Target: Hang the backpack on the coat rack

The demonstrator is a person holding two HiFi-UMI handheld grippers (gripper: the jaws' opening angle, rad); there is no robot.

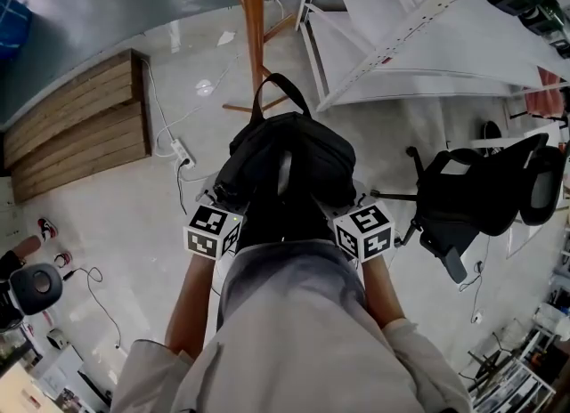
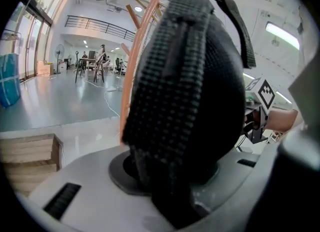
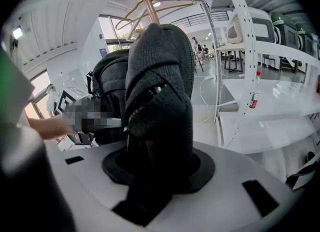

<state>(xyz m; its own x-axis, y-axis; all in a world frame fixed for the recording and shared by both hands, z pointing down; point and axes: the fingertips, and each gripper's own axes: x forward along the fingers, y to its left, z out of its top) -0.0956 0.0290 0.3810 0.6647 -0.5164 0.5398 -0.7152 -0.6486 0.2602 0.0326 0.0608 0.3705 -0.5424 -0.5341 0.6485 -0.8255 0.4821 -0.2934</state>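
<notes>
At the far left a stepped wooden platform (image 1: 76,131) lies on the pale floor (image 1: 116,215), with a white power strip (image 1: 181,151) and its cable beside it.

The left tongs (image 1: 223,202) are closed partway on a padded mesh strap (image 2: 170,91) of the black backpack (image 1: 289,157). The strap fills the gap between the jaws and hides their tips. The square-marker cube (image 1: 212,231) carries only a black-and-white pattern, no readable writing.

The backpack hangs in the air in front of the person's chest, between the two tongs and clear of the floor. In the head view its long axis runs away from the body towards the coat rack (image 1: 254,20). The carry loop (image 1: 280,91) is at the far end and points at the wooden pole. The near end of the bag is covered by the person's shirt. The top of the rack is cut off in the head view. Its curved hooks show only in the gripper views, above the bag.

The right tongs (image 1: 343,199) are likewise closed partway on a second dark strap (image 3: 157,106), their tips buried in it.

To the right stands white shelving (image 1: 419,37). A bottle (image 3: 255,98) sits on it, its label too small to read. A black office chair (image 1: 472,193) stands further right.
</notes>
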